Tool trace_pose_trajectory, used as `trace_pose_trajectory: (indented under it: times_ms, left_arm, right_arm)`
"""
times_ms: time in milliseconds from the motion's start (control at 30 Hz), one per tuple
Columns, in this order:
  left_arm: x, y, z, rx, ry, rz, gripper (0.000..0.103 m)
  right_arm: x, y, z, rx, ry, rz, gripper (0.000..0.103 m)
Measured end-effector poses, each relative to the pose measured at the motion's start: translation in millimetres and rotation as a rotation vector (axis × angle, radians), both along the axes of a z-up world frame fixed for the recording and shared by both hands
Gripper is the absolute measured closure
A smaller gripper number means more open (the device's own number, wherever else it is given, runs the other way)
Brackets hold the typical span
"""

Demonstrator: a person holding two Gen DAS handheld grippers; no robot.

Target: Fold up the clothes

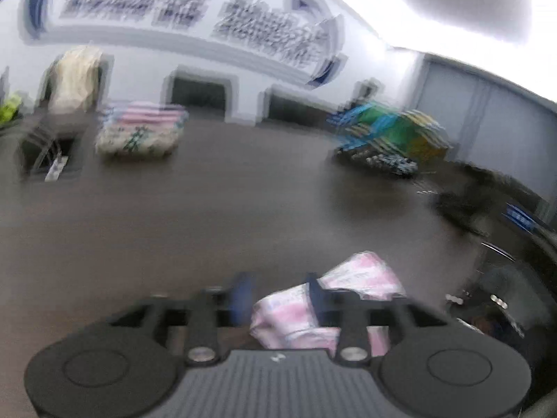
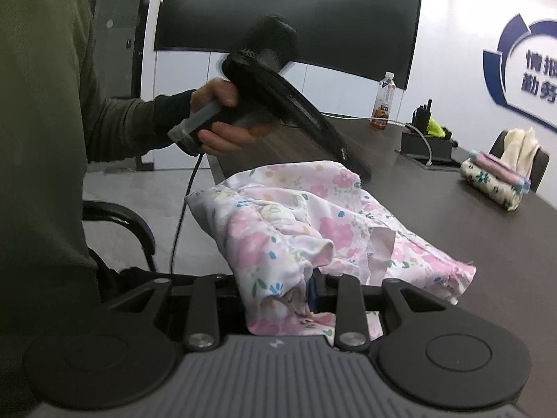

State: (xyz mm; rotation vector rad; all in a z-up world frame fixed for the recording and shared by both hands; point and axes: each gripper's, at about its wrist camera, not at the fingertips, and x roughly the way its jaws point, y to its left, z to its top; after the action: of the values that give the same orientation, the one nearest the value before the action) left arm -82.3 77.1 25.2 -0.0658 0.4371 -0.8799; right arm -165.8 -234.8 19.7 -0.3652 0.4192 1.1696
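slippage is the main risk judged from here: the floral garment (image 2: 313, 230) is gathered in a crumpled heap, and only a bunched fold at its near edge is pinched by the right gripper (image 2: 306, 296), whose jaws stand narrow with cloth between them at the lower centre of the right wrist view. if the heap is lifted or dragged by that single bunch, several layers could be pulled together, so that no clean edge would be exposed for folding, or the thin fabric could slide out of the pinch.

a second risk is judged on the other side. the left gripper (image 1: 278, 289) is seen with its jaws standing apart and nothing pressed between them; the garment (image 1: 348, 278) lies just beyond and partly behind its right-hand finger at the lower centre of the blurred left wrist view. in the right wrist view that gripper (image 2: 355, 170) is held in a hand (image 2: 222, 118) at the upper left, its tip near the far edge of the heap; whether cloth is touched there cannot be told. a grab made while the view is this blurred could land on a wrinkle rather than a hem.

part of the garment hangs over the near edge of the dark table (image 2: 470, 223), so that a loosened grip could let it slide off toward the chair (image 2: 118, 219) at the lower left.
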Motion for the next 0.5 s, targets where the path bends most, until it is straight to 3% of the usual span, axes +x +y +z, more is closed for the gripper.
trace_pose_trajectory:
  times_ms: [33,133,200,367,433,500]
  left_arm:
    - [-12,5,2,-0.026,-0.067,-0.07,0.039]
    - [-28,11,-5,-0.141,-0.068,-0.299,0.021]
    - [-35,3,-8,-0.126,-0.064,-0.409,0.019]
    - [-46,-18,-17,-0.008,-0.157,-0.482,0.017]
    - [-52,-27,-23,0.047,-0.246,-0.466,0.017]
    - [-53,-37,-26,0.081,-0.279,-0.438,0.017]
  right_arm:
    - [4,-3,0,0.017,0.028,0.004,0.073]
    - [26,-15,2,0.095,0.204,0.028,0.073]
    - [43,-23,4,0.142,0.322,0.043,0.073]
    - [75,-35,4,0.225,0.506,0.085,0.073]
    - [84,-37,0,0.241,0.564,0.101,0.073]
    - [87,-37,-3,0.251,0.611,0.133,0.073]
